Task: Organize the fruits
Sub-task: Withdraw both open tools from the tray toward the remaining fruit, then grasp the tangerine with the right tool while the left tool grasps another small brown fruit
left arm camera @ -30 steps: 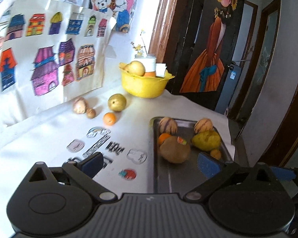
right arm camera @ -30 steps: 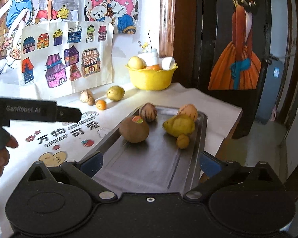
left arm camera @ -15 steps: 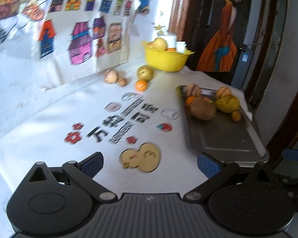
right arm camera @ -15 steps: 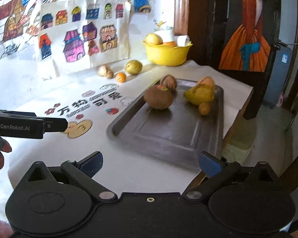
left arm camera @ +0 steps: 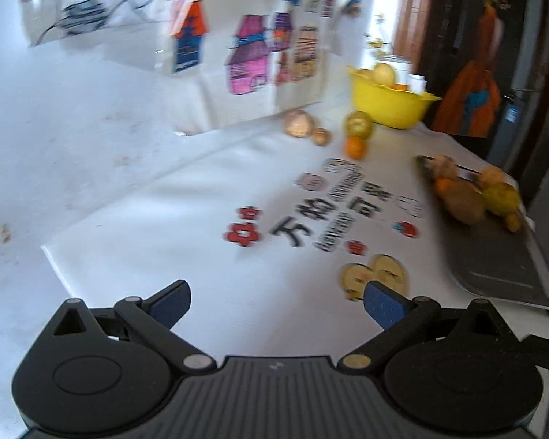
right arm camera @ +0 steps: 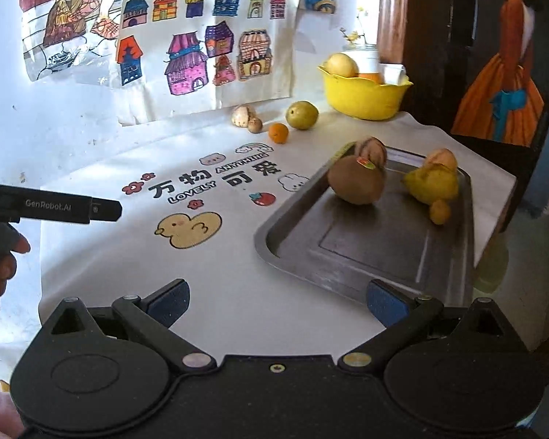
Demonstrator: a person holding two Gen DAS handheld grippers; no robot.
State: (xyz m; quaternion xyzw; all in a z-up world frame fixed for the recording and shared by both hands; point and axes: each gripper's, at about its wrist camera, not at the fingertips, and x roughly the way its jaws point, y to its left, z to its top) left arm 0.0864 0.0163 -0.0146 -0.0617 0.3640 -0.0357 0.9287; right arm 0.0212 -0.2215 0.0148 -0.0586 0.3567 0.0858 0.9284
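A grey metal tray (right arm camera: 454,256) lies at the table's right side and holds a brown fruit (right arm camera: 355,184), a yellow fruit (right arm camera: 433,184), a small orange one (right arm camera: 440,212) and two striped ones behind. The same tray (left arm camera: 494,259) shows at the right of the left wrist view. On the cloth near the wall sit a green fruit (right arm camera: 302,115), a small orange (right arm camera: 278,133) and two beige pieces (right arm camera: 243,115). A yellow bowl (right arm camera: 362,97) of fruit stands at the back. My left gripper (left arm camera: 276,301) and right gripper (right arm camera: 277,301) are both open and hold nothing, well short of the fruit.
A white printed tablecloth (right arm camera: 186,186) covers the table; its near edge lies just under both grippers. Drawings (right arm camera: 205,51) hang on the wall behind. The left tool's black body (right arm camera: 51,206), held by a hand (right arm camera: 0,267), reaches in from the left. A dark door stands at right.
Both grippers have pulled back from the tray toward the table's near edge. The left view has swung left, so the tray now sits far to its right. Both stay open.
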